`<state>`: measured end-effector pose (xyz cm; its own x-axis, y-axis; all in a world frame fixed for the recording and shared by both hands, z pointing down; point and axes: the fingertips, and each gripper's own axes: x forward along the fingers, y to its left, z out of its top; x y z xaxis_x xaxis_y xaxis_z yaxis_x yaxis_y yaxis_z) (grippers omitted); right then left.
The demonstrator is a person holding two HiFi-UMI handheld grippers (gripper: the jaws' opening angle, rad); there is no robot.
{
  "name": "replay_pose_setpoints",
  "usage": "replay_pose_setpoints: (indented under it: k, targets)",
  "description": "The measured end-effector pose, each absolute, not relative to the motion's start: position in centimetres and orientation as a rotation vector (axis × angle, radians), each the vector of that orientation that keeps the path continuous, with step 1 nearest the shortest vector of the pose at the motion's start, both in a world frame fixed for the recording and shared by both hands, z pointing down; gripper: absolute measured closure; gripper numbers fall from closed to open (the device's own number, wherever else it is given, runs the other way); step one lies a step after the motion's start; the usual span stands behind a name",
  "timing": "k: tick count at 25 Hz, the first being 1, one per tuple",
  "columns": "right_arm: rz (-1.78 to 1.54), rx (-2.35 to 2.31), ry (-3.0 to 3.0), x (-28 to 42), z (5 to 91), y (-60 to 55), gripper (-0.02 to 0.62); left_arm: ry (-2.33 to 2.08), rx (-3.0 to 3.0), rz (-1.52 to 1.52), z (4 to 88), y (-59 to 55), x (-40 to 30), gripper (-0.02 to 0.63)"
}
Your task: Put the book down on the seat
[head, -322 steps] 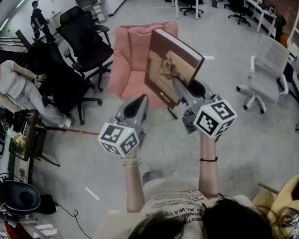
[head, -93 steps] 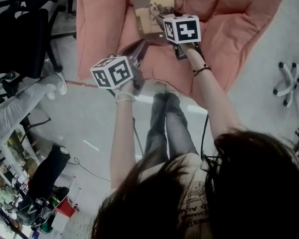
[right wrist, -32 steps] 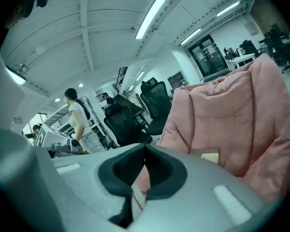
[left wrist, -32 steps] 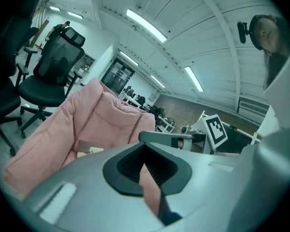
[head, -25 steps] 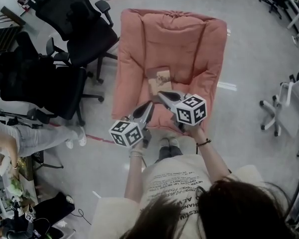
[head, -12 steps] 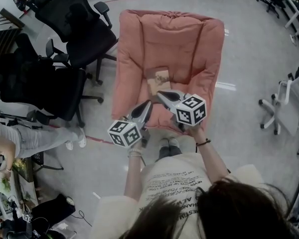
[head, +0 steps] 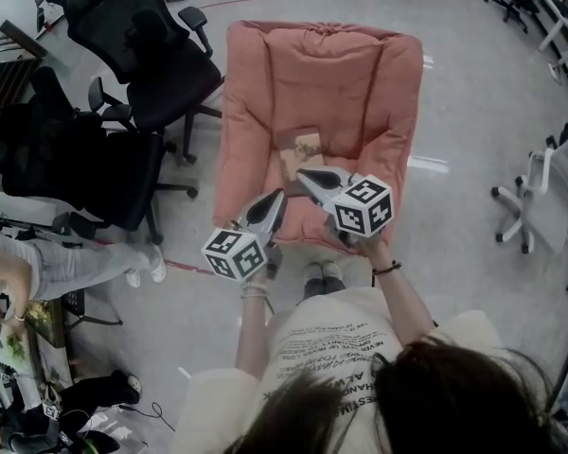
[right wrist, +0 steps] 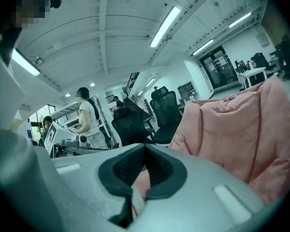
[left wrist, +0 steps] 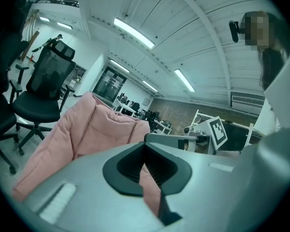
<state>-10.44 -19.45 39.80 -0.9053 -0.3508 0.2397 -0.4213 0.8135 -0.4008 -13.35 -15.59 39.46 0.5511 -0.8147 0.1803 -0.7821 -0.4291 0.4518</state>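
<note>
The brown book (head: 301,148) lies flat on the seat of the pink padded chair (head: 341,74), free of both grippers. My right gripper (head: 301,173) hovers just in front of the book, shut and empty. Lower left of it, my left gripper (head: 279,194) is over the seat's front edge, also shut and empty. In the left gripper view the left gripper (left wrist: 145,146) has its jaws together, with the pink chair (left wrist: 96,129) beyond. In the right gripper view the right gripper (right wrist: 145,146) shows its jaws together, with the chair's cushion (right wrist: 232,124) to the right. The book is hidden in both gripper views.
Two black office chairs (head: 142,55) stand close to the left of the pink chair. A seated person's legs (head: 66,258) reach in at the left. A white office chair (head: 549,197) is at the right edge. A person (right wrist: 87,117) stands at a desk farther off.
The right gripper earlier held the book up, then lowered it onto the seat. Now the book rests there and both grippers have drawn back. Over the last second almost nothing moved.
</note>
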Motion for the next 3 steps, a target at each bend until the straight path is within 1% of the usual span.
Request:
replay_pose_setpoints:
  k: [3]
  targets:
    - [0.674,0.615,-2.850,-9.98,39.43,-19.40,0.592,-1.291,2.319,-0.088,38.89,-15.50,-12.94,0.618]
